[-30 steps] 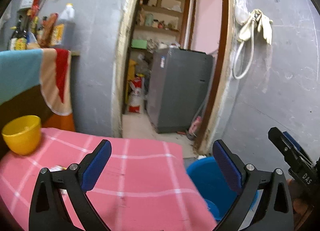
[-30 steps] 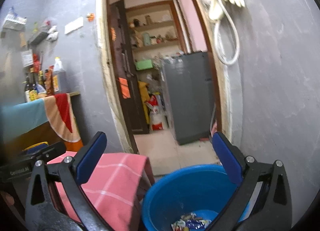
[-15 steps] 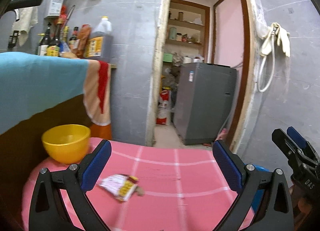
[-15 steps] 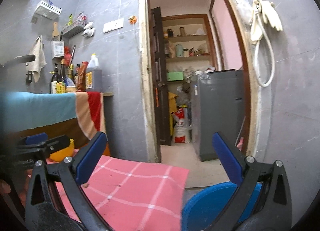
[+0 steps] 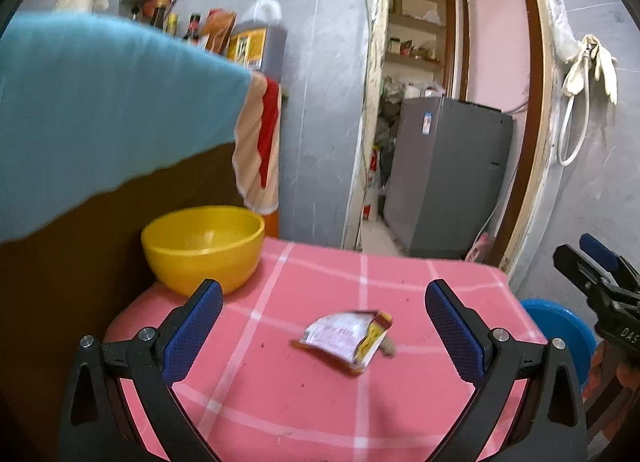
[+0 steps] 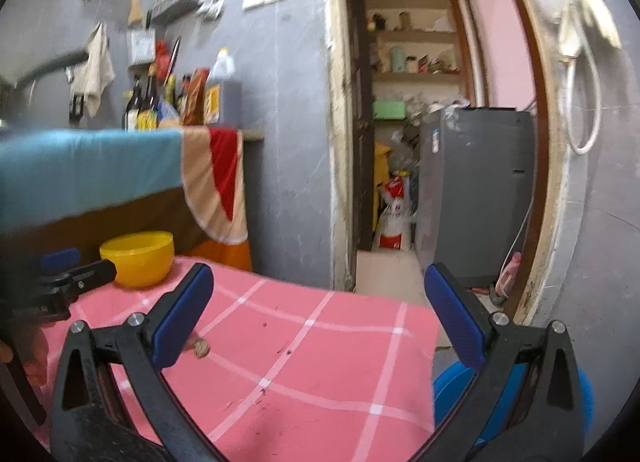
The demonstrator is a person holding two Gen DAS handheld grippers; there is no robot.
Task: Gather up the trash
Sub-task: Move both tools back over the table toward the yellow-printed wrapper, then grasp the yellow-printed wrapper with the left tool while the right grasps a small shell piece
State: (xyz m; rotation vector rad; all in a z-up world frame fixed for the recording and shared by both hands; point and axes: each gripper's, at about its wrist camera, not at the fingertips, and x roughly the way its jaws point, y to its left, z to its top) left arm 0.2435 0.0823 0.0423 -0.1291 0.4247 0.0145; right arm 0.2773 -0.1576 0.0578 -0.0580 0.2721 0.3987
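Observation:
A crumpled white, red and yellow wrapper [image 5: 344,336] lies on the pink checked tablecloth [image 5: 280,394], with a small brown scrap [image 5: 387,348] at its right end. My left gripper [image 5: 322,336] is open and empty, its fingers standing either side of the wrapper, just short of it. My right gripper [image 6: 318,322] is open and empty above the table's right part. The brown scrap [image 6: 201,348] shows beside its left finger; the wrapper is hidden there. A blue bucket [image 6: 448,390] stands on the floor right of the table, also in the left wrist view [image 5: 560,326].
A yellow bowl [image 5: 204,246] sits at the table's back left. A counter draped in blue and striped cloth [image 5: 100,102] rises behind it, with bottles on top. A doorway with a grey washing machine [image 5: 448,174] lies beyond the table's far edge.
Both grippers have swung left from the bucket over the table. The wrapper has come into the middle of the left wrist view, between the fingers. The bucket has slid to the right edge.

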